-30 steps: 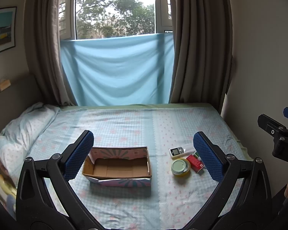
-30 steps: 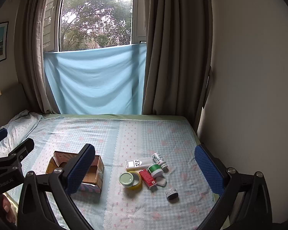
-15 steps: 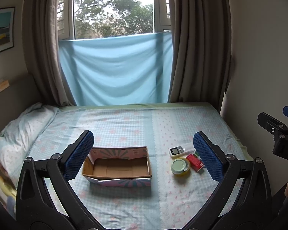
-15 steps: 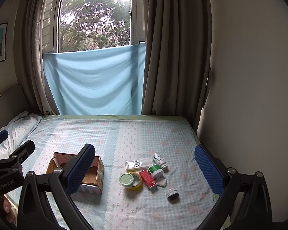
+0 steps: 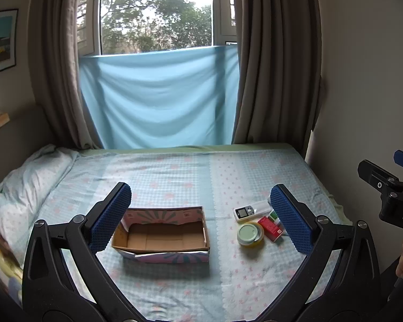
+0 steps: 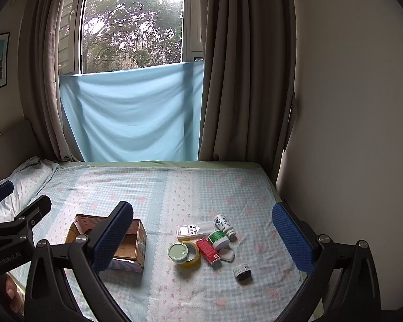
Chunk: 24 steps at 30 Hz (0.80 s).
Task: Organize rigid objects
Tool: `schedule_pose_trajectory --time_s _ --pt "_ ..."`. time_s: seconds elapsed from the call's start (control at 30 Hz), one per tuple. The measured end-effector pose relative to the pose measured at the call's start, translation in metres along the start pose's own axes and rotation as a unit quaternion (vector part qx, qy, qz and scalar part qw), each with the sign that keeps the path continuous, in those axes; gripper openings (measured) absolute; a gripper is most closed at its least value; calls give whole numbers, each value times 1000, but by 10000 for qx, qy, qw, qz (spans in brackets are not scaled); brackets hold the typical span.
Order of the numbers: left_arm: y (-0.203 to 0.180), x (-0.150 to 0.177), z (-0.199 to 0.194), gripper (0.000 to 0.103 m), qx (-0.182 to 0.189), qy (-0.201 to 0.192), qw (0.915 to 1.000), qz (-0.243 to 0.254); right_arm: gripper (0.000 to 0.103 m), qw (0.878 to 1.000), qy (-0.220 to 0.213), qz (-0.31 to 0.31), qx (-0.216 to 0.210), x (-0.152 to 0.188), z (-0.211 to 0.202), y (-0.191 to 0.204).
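Observation:
An open, empty cardboard box [image 5: 161,237] with a patterned outside sits on the bed, also in the right wrist view [image 6: 131,244]. To its right lies a cluster: a white remote [image 6: 194,230], a tape roll with a green lid on it [image 6: 184,253], a red box [image 6: 208,251], a green-capped jar [image 6: 218,238], a white bottle [image 6: 224,224], a small white case [image 6: 227,255] and a small dark jar [image 6: 242,271]. My left gripper [image 5: 201,214] is open and empty, held above the bed before the box. My right gripper [image 6: 204,238] is open and empty, short of the cluster.
The bed [image 6: 201,187] has a checked blue sheet with pink bows. A pillow [image 5: 27,182] lies at the left. Curtains and a blue cloth [image 5: 158,99] hang at the far window. A wall [image 6: 349,134] borders the bed's right side.
Both views have shifted very slightly; the box and the cluster lie where they were, and both grippers stay open.

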State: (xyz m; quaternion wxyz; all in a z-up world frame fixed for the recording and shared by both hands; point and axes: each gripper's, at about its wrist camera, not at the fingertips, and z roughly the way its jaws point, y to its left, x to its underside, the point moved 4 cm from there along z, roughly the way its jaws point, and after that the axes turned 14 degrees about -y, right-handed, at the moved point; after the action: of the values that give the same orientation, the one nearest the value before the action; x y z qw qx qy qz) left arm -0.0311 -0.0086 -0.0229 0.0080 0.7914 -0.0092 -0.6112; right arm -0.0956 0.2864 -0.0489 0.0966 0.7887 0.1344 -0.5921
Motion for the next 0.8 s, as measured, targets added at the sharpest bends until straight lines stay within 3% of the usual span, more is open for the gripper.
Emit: schedule_pose_trajectory --time_s 0.43,0.8 --pt "-1 6 8 103 -43 155 9998 -107 103 9999 96 -61 -72 3 5 0" --pt "-25 41 47 103 78 922 9955 -208 103 9976 696 -12 -66 28 39 -28"
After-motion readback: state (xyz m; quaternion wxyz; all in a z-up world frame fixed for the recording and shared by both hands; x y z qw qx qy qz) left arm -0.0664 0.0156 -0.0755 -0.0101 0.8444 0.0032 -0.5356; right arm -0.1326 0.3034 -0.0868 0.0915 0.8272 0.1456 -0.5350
